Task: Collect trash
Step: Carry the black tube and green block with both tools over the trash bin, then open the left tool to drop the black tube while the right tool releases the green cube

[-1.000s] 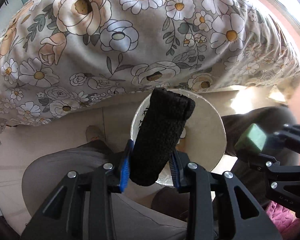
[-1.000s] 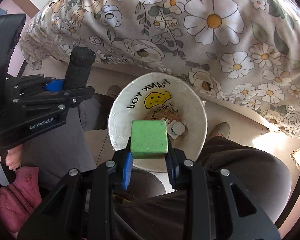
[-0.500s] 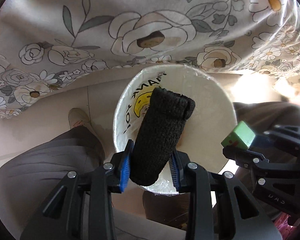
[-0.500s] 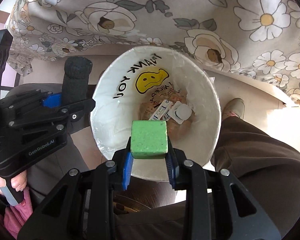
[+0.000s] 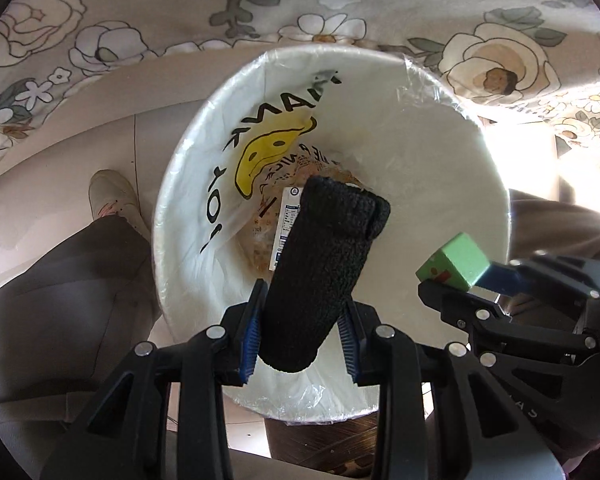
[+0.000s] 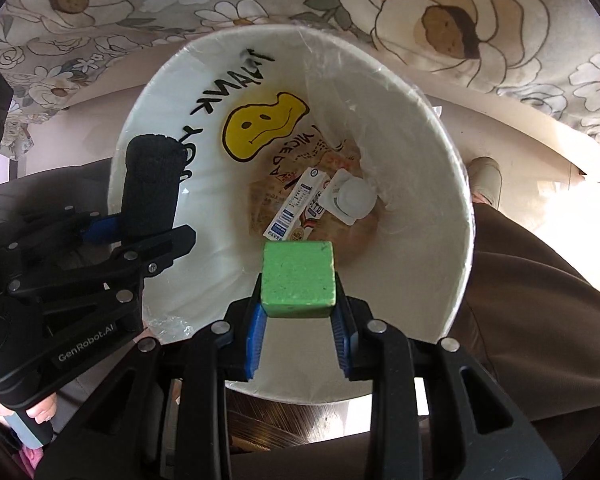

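Note:
My left gripper [image 5: 300,336] is shut on a black knitted roll [image 5: 324,268], held over the near rim of a white bin [image 5: 188,184] lined with a smiley-face bag. My right gripper [image 6: 298,332] is shut on a green cube [image 6: 298,278], also over the bin's [image 6: 440,160] near edge. In the right wrist view the left gripper [image 6: 132,236] and black roll [image 6: 152,188] sit at the bin's left rim. In the left wrist view the right gripper [image 5: 480,280] and cube [image 5: 454,262] sit at its right rim. A small carton [image 6: 296,204] and a white cap [image 6: 356,196] lie at the bin's bottom.
A floral cloth [image 5: 300,4] hangs behind and over the bin. The person's brown-trousered legs [image 6: 540,280] flank the bin, with a shoe [image 5: 112,200] on the pale floor at left. A dark wooden surface [image 6: 280,420] shows under the bin's near edge.
Both grippers have moved forward and down toward the bin, so its opening now fills both views. Each still holds its object.

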Tool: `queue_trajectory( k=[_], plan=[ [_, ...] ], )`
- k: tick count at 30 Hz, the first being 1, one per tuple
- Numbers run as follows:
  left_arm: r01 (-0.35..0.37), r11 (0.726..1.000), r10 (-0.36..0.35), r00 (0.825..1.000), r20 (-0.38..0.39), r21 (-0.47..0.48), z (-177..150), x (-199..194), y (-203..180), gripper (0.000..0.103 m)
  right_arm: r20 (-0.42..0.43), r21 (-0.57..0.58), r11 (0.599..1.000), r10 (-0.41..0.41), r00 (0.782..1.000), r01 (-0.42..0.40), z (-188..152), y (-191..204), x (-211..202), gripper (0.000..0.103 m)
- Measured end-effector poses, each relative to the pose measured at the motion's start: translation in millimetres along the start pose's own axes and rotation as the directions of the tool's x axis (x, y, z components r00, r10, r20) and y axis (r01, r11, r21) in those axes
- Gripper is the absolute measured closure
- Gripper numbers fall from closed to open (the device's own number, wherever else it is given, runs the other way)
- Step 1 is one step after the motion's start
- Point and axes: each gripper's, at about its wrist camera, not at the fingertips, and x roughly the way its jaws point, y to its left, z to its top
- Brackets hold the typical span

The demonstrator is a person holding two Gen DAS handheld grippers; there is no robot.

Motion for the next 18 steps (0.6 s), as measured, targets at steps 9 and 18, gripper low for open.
queue_trajectory(
  k=[9, 18],
  plan=[
    [-0.031, 0.999, 0.03, 0.998, -0.048, -0.018, 8, 24, 6, 0.066, -0.064, -0.006, 0.999, -0.054, 0.996, 0.054, 8, 0, 31, 0.072],
    [-0.03, 0.999, 0.028, 0.997, -0.078, -0.022, 14, 34, 1, 0.064, -0.115, 0.029, 0.998, -0.057, 0.992, 0.061, 11, -8, 45, 0.071]
  ],
)
